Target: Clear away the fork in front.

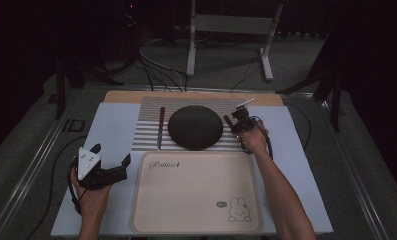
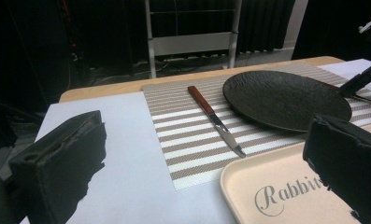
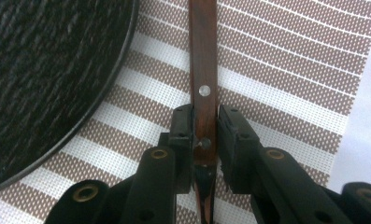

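Utensil (image 3: 203,70): reddish-brown wooden handle with metal rivets, lying on the striped mat (image 3: 286,70) right of the black plate (image 3: 47,79).
Right hand-held gripper (image 3: 204,140): jaws clamped on that handle.
Left hand-held gripper (image 1: 111,157): jaws apart, holding nothing, left of the tray (image 1: 196,220).

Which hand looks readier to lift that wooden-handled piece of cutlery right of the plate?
The right. Its gripper already has both jaws around the wooden handle beside the dark plate. The left gripper is open, down beside the tray, well away from it.
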